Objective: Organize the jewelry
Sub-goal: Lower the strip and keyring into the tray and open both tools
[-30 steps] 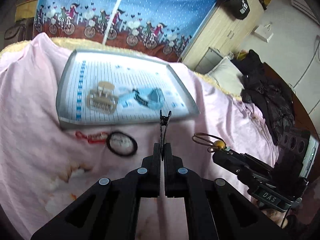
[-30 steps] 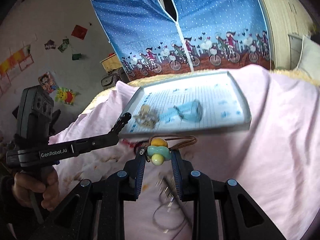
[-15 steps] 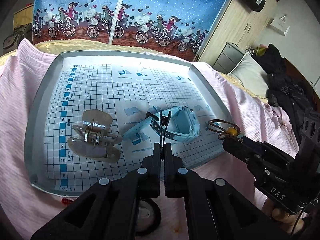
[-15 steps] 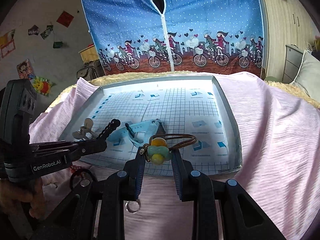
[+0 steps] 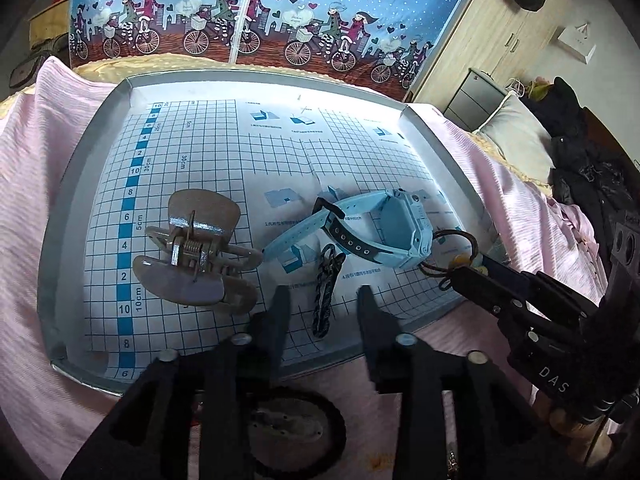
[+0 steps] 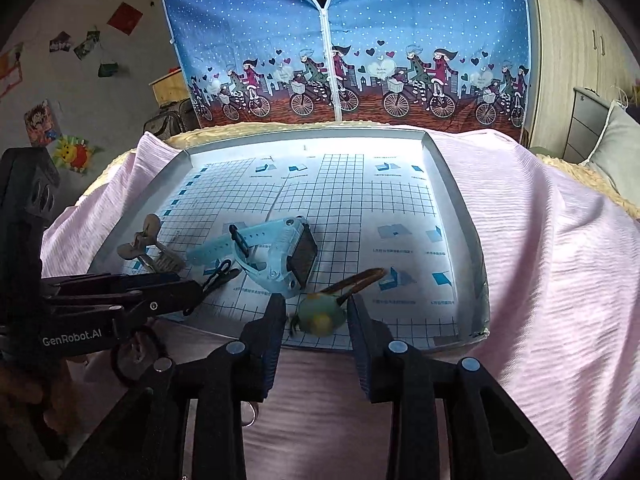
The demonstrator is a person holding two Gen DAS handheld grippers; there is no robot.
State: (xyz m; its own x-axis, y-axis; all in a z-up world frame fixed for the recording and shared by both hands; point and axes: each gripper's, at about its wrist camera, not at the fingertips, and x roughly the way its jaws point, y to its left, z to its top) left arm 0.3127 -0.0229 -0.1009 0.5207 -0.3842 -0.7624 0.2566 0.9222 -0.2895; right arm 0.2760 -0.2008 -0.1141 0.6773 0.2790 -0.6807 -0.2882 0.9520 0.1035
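A shallow grey tray [image 5: 60, 216] lined with gridded paper is set on a pink cloth [image 6: 560, 264], with a blue curtain printed with cyclists [image 6: 360, 40] hanging behind it. Inside the tray, a beige claw hair clip [image 5: 192, 252] is seen at the left and a light-blue watch [image 5: 384, 224] near the middle. A slim black hair clip [image 5: 326, 292] lies flat on the paper just near of the watch strap, framed between the fingers of the left gripper [image 5: 322, 300] — its jaws are spread wide and nothing is held.

The right gripper [image 6: 316, 312] is likewise spread, and a hair tie with a green-and-yellow bead [image 6: 322, 314] is seen between its fingers at the near edge of the tray, its brown loop reaching toward the watch; whether either finger touches the bead cannot be told. In the left wrist view the bead is mostly hidden behind that gripper's tips.

Outside the tray, on the cloth at its near-left, a black ring-shaped band [image 5: 296, 436] is partly covered by the left gripper's body — a wooden wardrobe [image 5: 492, 40] stands at the far right.
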